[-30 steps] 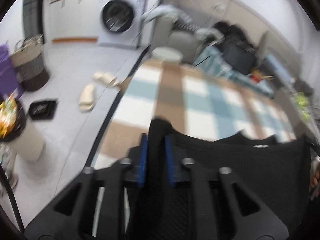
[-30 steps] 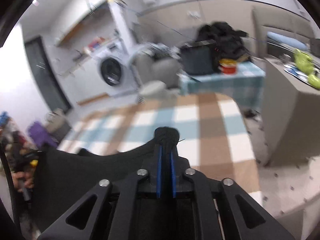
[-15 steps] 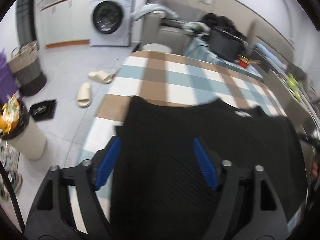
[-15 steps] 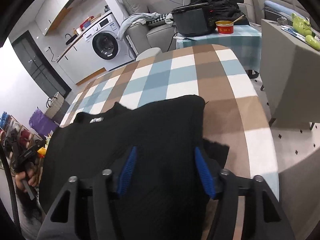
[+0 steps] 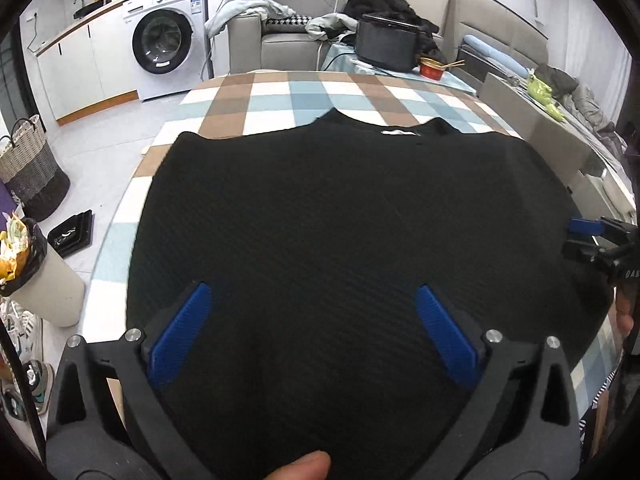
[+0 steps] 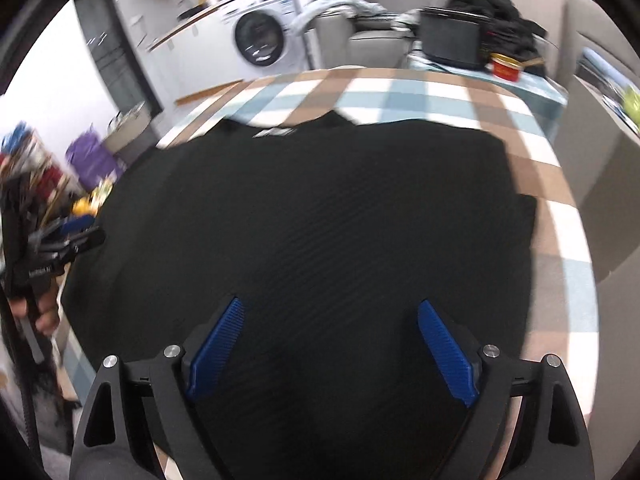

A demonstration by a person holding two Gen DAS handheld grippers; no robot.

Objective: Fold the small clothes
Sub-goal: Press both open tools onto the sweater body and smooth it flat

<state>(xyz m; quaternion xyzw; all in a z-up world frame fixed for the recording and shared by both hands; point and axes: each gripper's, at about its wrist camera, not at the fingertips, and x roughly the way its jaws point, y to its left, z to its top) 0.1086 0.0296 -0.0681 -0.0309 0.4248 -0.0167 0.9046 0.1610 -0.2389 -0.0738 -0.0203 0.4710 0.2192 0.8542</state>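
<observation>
A black ribbed knit top (image 5: 340, 216) lies spread flat on the checked tablecloth (image 5: 280, 92), neckline with a white label (image 5: 399, 132) at the far side. My left gripper (image 5: 316, 320) is open and empty above the near hem. My right gripper (image 6: 332, 336) is open and empty over the same top (image 6: 320, 208), near its hem. The right gripper's blue-padded fingers (image 5: 588, 226) show at the right edge of the left wrist view; the left gripper (image 6: 68, 232) shows at the left edge of the right wrist view.
A washing machine (image 5: 168, 44) and a sofa (image 5: 280, 40) stand beyond the table. A woven basket (image 5: 32, 172), a lined bin (image 5: 36, 276) and a black tray (image 5: 72, 232) are on the floor to the left. A low table holds a black box (image 5: 386, 42) and a red bowl (image 5: 432, 68).
Both grippers were shut on the top's upper corners a second ago. They opened, let the top fall flat on the table, and drew back to its near hem.
</observation>
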